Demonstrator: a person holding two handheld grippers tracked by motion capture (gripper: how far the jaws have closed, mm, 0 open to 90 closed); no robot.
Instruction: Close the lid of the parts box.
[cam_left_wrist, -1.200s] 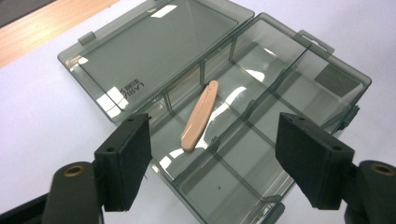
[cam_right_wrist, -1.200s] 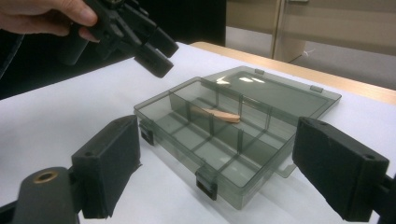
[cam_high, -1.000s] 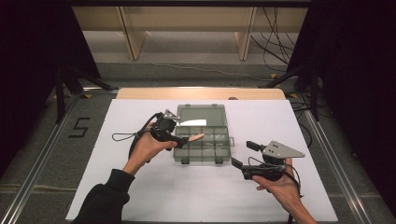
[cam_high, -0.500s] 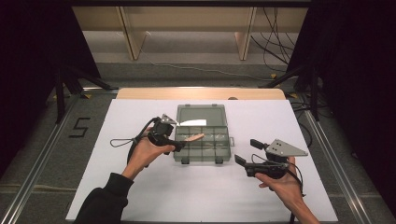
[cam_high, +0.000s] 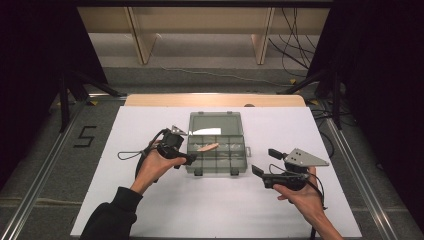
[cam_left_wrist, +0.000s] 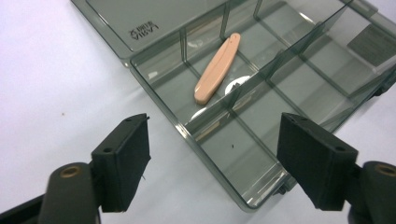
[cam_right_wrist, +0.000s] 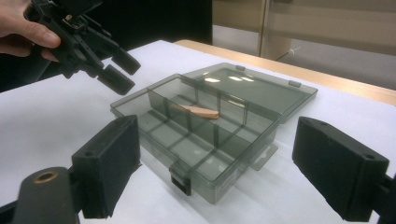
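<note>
A smoky clear compartment box (cam_high: 227, 162) lies open mid-table, its lid (cam_high: 215, 122) flat behind it. A peach flat stick (cam_high: 207, 147) rests slanted across a divider in the back row, also clear in the left gripper view (cam_left_wrist: 217, 69) and the right gripper view (cam_right_wrist: 198, 111). My left gripper (cam_high: 186, 154) hovers at the box's left edge, open, with nothing between its jaws (cam_left_wrist: 215, 126). My right gripper (cam_high: 266, 162) is held to the right of the box's front corner, open and empty (cam_right_wrist: 219, 128). From there the left gripper (cam_right_wrist: 119, 70) hangs above the box's far corner.
The box (cam_right_wrist: 187, 154) sits on a white table sheet (cam_high: 150, 210) with a wooden strip (cam_high: 215, 100) along the far edge. Metal rails (cam_high: 45, 180) run beside the table. Tripod legs (cam_high: 65, 95) and cables (cam_high: 295, 30) stand on the floor beyond.
The left gripper has drawn back slightly to the left, away from the stick. The stick, box and right hand have stayed put.
</note>
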